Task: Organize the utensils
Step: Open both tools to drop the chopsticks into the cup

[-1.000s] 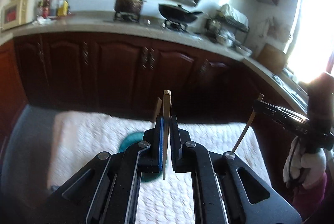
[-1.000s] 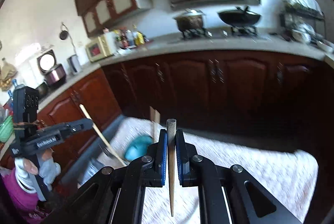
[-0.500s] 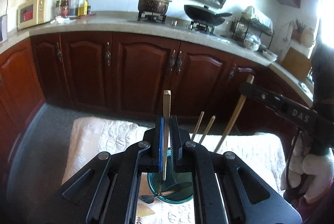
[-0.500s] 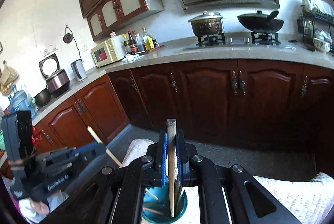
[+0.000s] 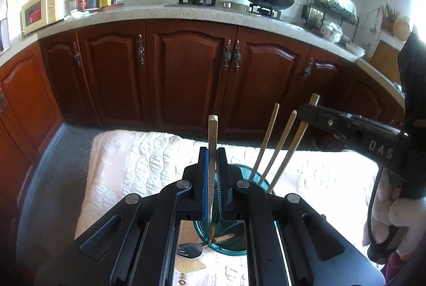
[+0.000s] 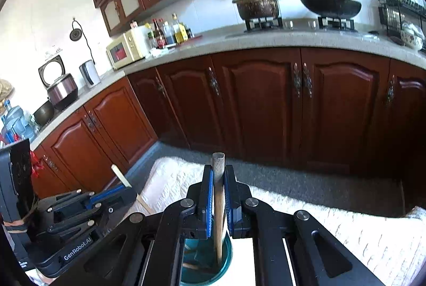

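Kitchen cabinets (image 5: pixel 186 78): dark red-brown doors under a long speckled worktop across the back.
Quilted cloth (image 5: pixel 149 160): white, covers the counter under everything.
Left gripper (image 5: pixel 212 174): jaws closed on a pale wooden chopstick (image 5: pixel 213 136), held upright; its lower tip reaches down into the cup.
Right gripper (image 6: pixel 218 195): jaws clamped on a thicker brownish wooden stick (image 6: pixel 218 179), upright, its lower end inside the cup.
Teal cup (image 5: pixel 226 246): stands on the cloth directly below both grippers; two more chopsticks (image 5: pixel 269 142) lean out of it to the right.
Black utensil (image 5: pixel 190 250): lies on the cloth, touching the cup's left side; its type is unclear.
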Demonstrator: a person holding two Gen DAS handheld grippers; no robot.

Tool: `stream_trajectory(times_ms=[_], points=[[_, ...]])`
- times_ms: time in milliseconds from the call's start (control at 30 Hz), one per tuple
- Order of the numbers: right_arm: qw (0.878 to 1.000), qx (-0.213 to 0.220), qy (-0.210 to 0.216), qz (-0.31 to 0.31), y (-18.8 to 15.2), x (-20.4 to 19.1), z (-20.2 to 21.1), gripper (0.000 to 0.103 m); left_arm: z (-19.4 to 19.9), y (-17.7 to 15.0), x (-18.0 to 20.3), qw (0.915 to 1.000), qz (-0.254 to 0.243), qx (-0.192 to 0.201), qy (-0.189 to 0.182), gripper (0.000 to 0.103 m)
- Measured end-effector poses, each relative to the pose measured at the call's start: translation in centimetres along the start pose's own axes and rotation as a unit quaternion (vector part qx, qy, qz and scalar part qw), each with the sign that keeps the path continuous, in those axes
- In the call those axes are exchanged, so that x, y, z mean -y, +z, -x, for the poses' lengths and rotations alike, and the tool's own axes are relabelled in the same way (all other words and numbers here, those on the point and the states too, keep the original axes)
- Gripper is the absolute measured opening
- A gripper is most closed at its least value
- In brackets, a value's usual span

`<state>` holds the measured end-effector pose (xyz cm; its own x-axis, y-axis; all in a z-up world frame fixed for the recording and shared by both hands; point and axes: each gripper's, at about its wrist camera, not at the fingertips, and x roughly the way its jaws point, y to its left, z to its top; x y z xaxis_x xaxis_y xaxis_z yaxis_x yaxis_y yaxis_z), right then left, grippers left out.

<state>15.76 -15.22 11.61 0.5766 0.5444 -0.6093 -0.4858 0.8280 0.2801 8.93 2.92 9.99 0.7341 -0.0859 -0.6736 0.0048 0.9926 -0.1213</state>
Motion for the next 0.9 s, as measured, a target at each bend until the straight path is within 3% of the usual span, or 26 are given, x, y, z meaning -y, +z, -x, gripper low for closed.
stream_trajectory(times_ms=[267,467,500,600,767,900], points=[[0.999,-0.033,-0.001,-0.013,-2.4,0.8,-1.8,0.007,-1.3,-1.1,0.6,0.9998,-0.006,-0.013,0.012,0.004],[0.999,-0.045,0.002,-0.025,-2.3,1.3,-2.0,0.007,-1.4,-1.0,0.7,0.9998,-0.003,-0.016,0.012,0.004],[0.999,-0.047,0.004,-0.026,-2.3,1.4,-2.1,0.008,-1.4,-1.0,0.6,0.9998,-0.004,-0.016,0.012,0.004],[0.999,-0.050,0.002,-0.022,-2.2,1.3,-2.0,0.026,-1.5,-0.9,0.6,0.9997,-0.003,-0.021,0.012,0.004],[0.998,-0.054,0.003,-0.016,-2.2,1.0,-2.0,0.027,-1.5,-0.9,0.5,0.9996,0.000,-0.023,0.015,0.005],[0.998,-0.055,0.003,-0.020,-2.3,1.0,-1.7,0.031,-1.5,-0.8,0.3,0.9995,0.003,-0.027,0.015,0.012]])
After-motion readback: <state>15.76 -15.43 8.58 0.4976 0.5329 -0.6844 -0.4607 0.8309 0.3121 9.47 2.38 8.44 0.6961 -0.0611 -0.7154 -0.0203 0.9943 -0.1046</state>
